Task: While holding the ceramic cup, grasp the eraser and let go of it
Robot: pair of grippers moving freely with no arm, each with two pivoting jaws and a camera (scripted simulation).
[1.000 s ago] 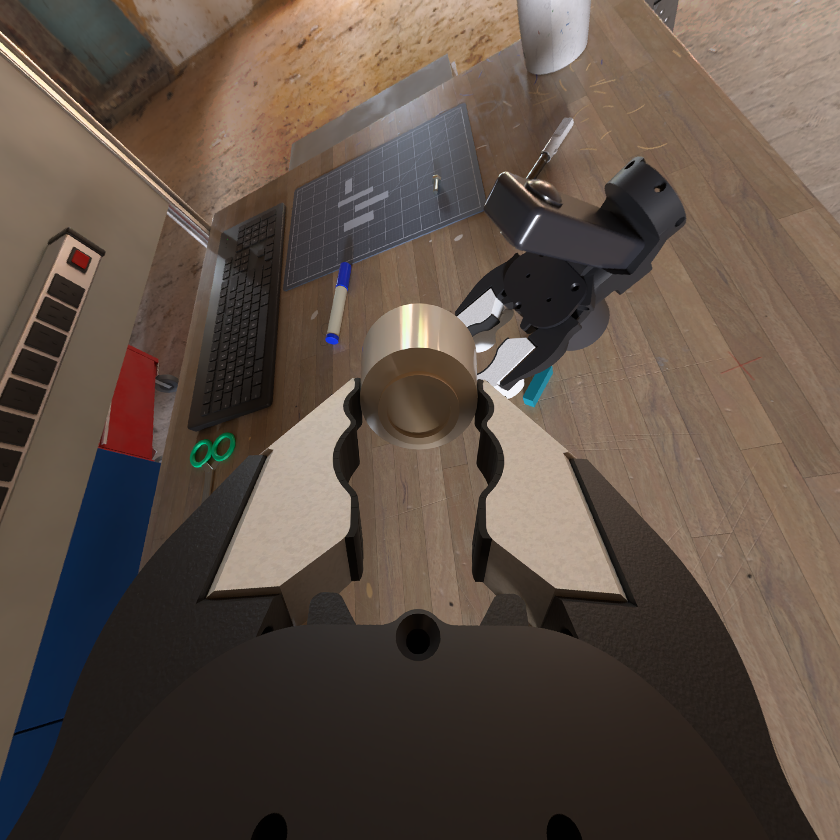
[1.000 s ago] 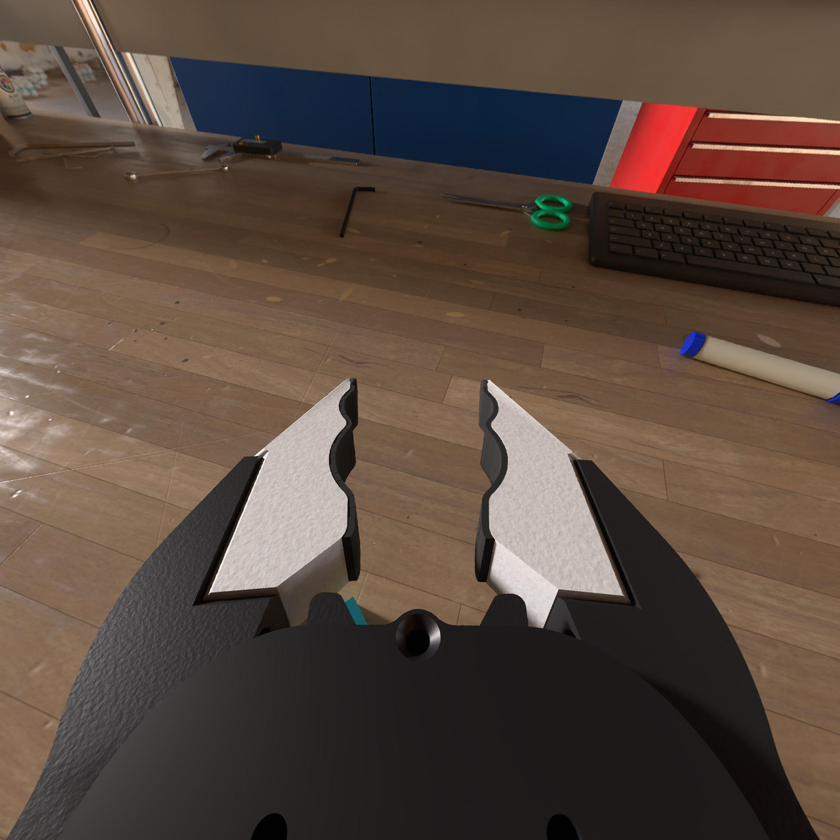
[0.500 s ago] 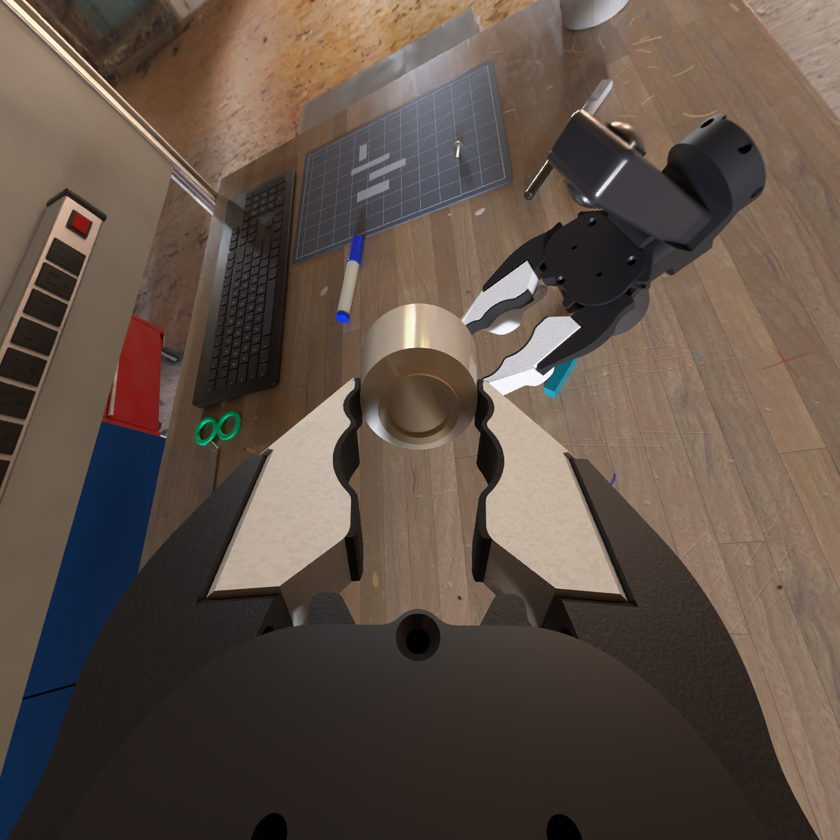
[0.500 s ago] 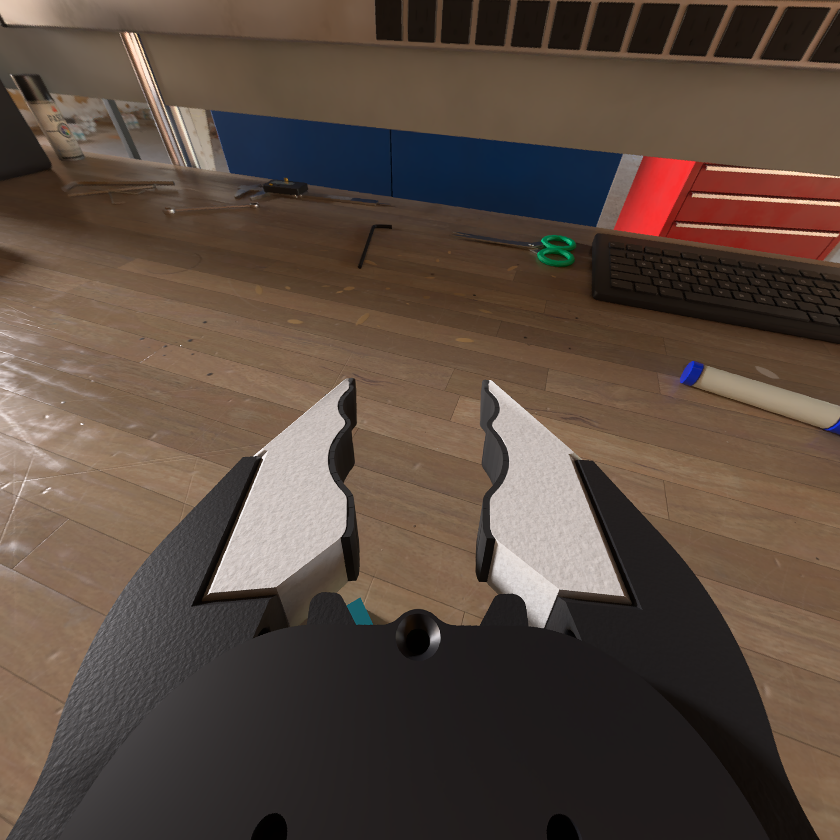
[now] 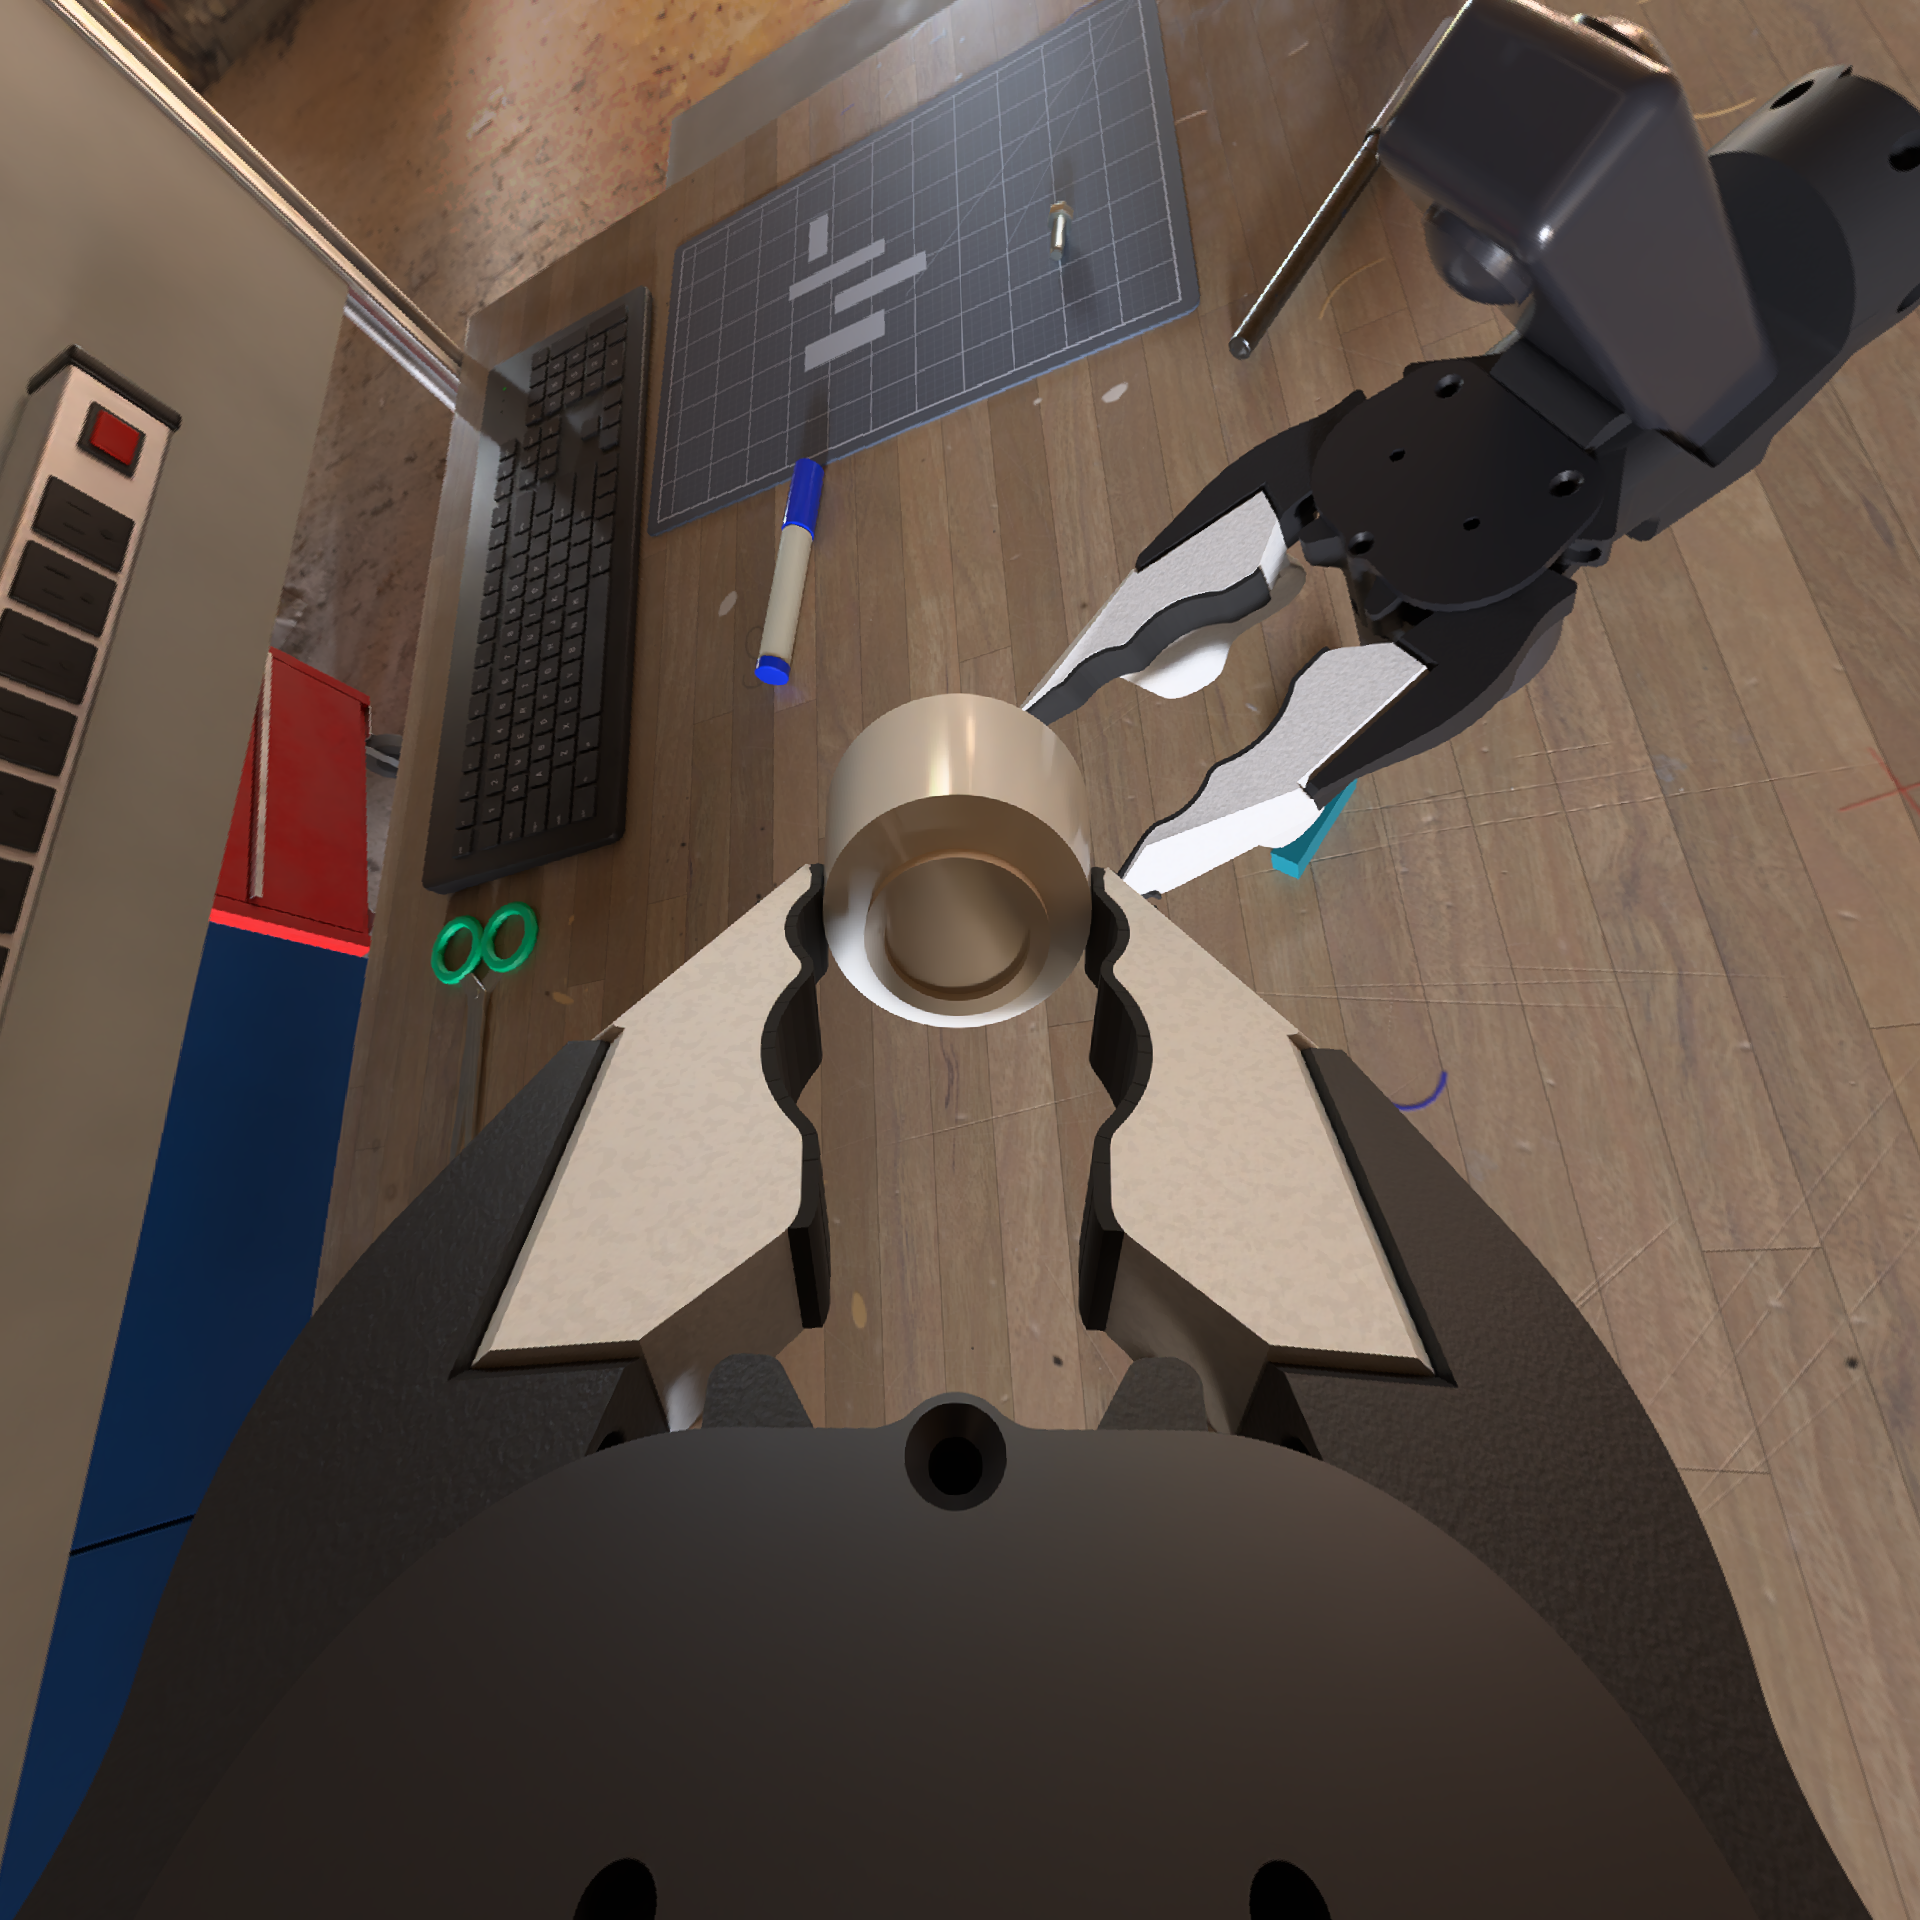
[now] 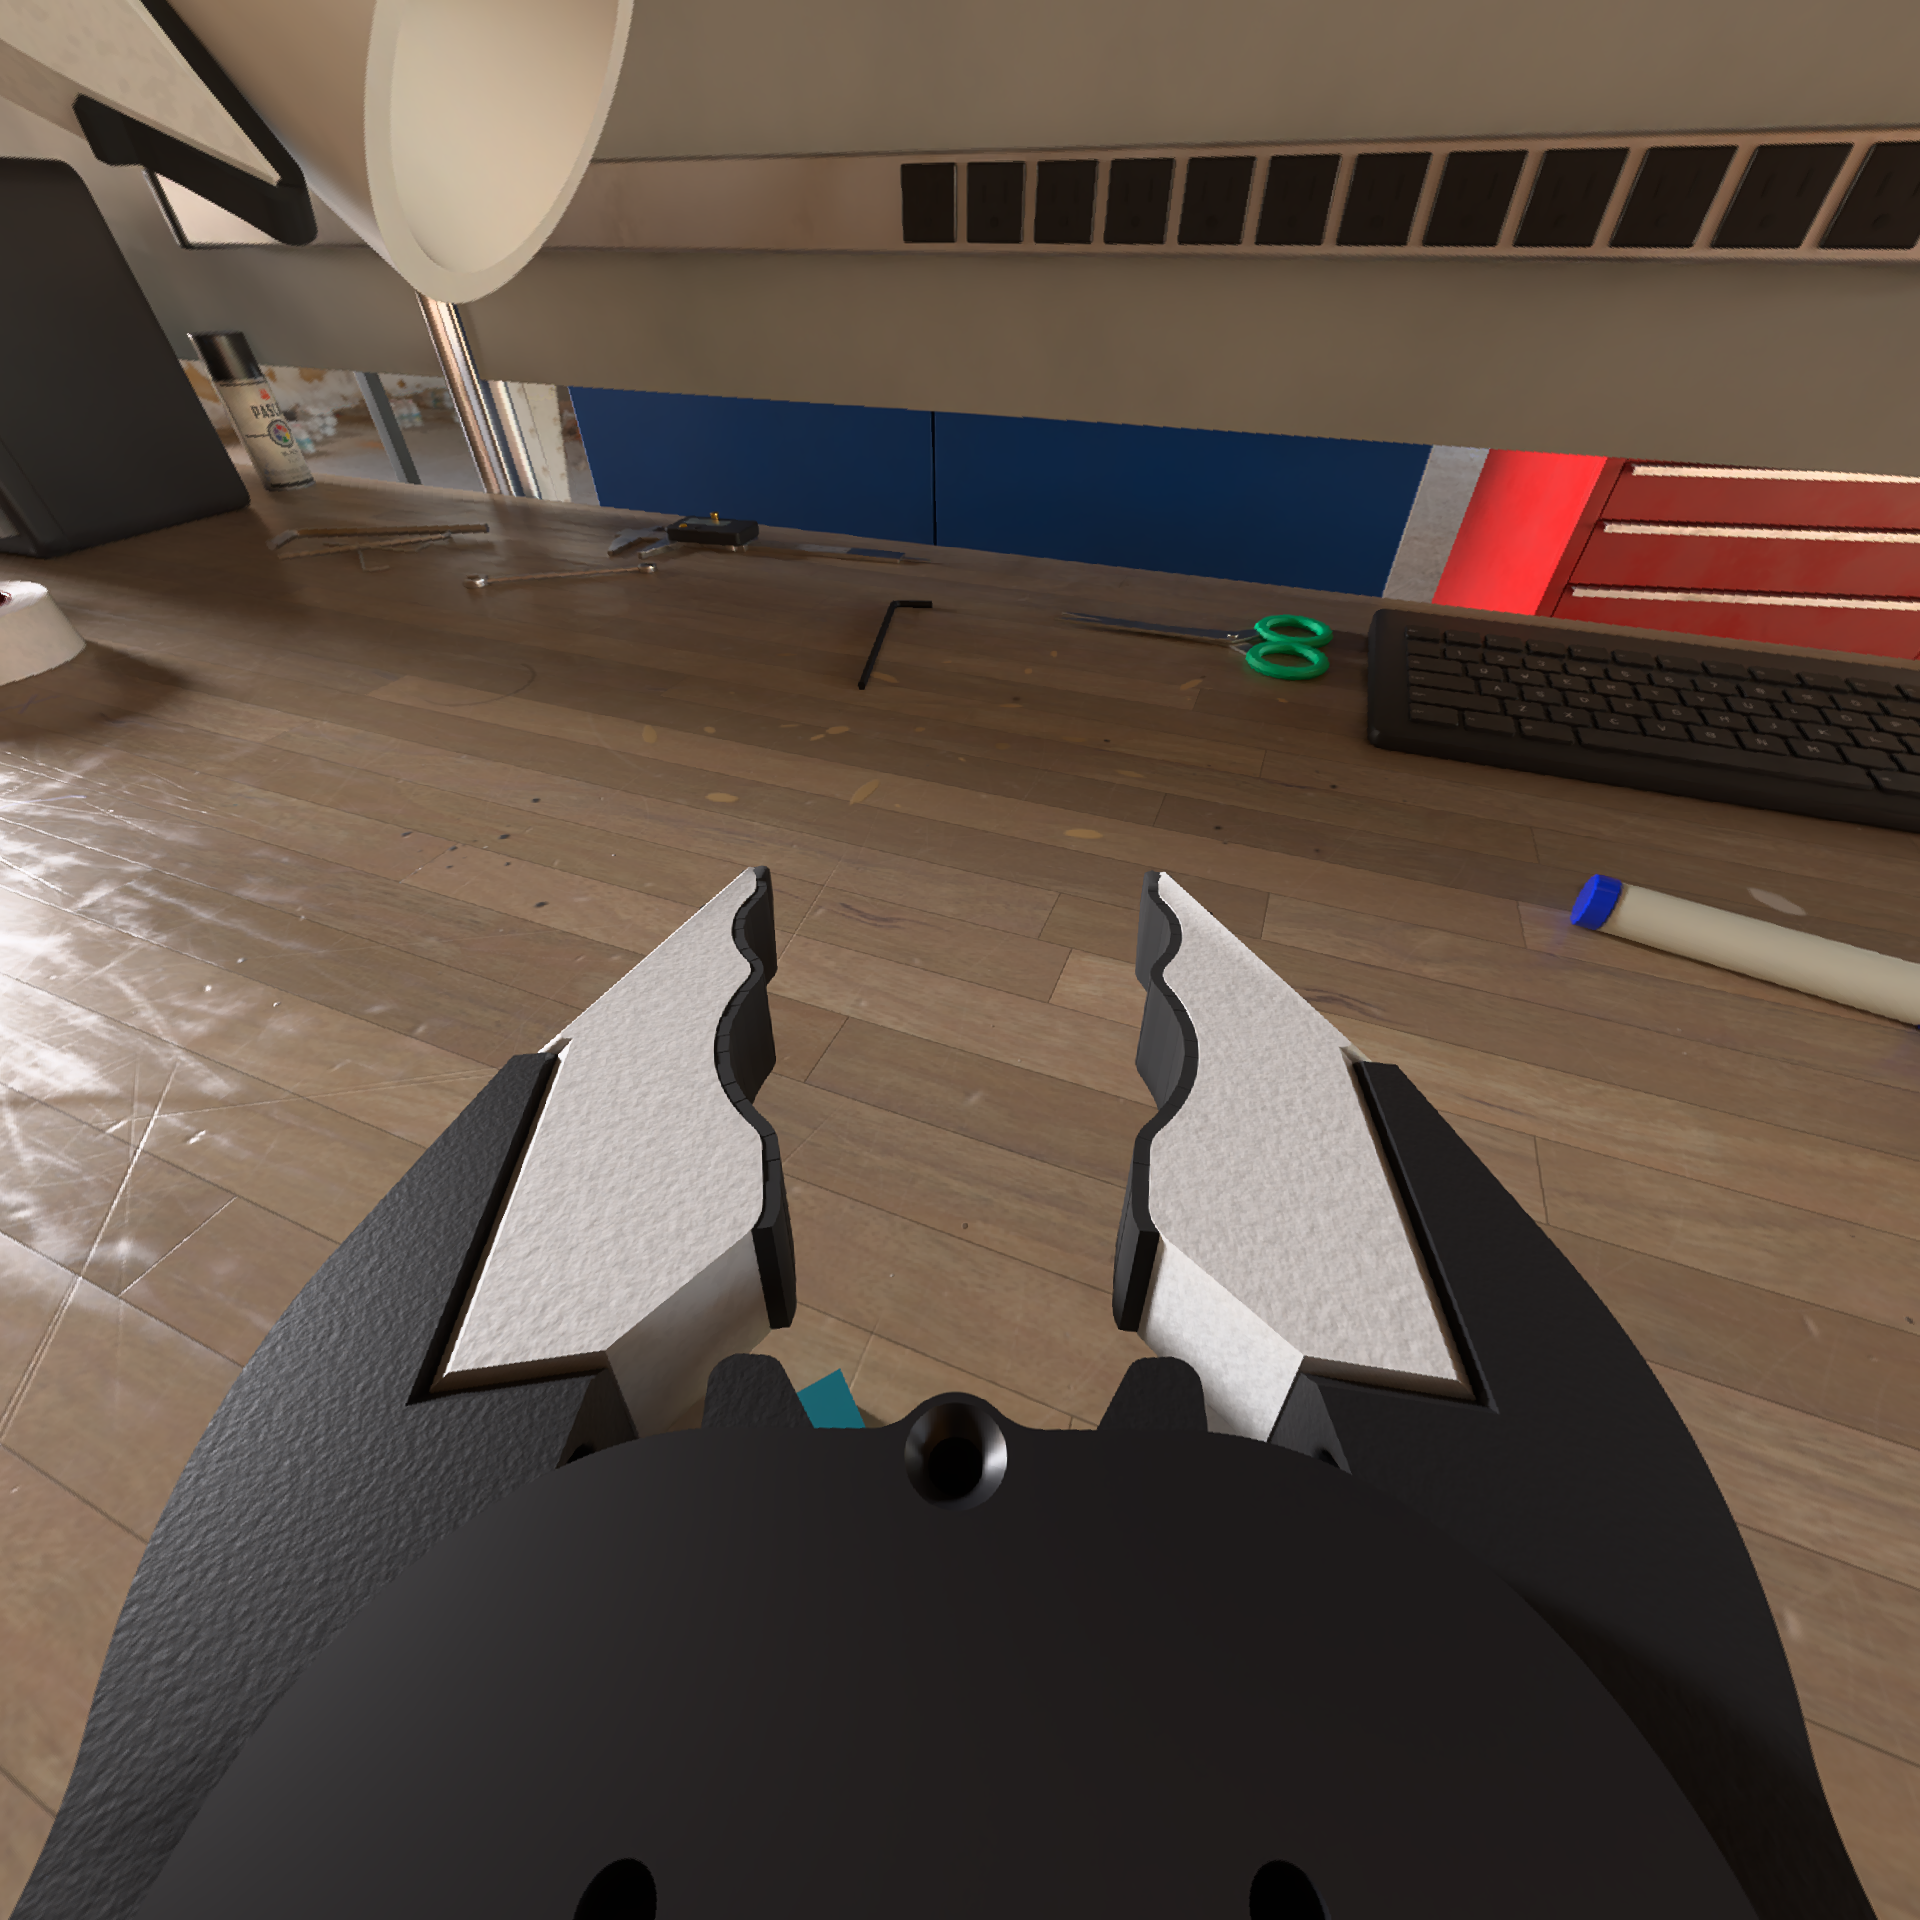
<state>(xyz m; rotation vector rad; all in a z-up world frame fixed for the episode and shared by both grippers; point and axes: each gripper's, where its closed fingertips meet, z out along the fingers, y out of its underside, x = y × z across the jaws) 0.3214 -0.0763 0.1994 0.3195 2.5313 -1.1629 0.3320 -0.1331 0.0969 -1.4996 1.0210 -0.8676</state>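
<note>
eraser [image 5: 1311, 837] half hidden behind right gripper [image 5: 1112, 790]

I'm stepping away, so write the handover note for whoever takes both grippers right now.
Left gripper: shut on the cup, held above the table with its base toward the left wrist camera.
Right gripper: jaws open, empty, raised off the table.
Eraser: teal, lying on the table beneath the right gripper, partly hidden by one finger; in the right wrist view only a corner shows near the base of the jaws.
Done: cup held; eraser out of the jaws. Whether it was already grasped cannot be told from this moment.
Left: if not, grasp and release it; keep the cup clamped.
</note>
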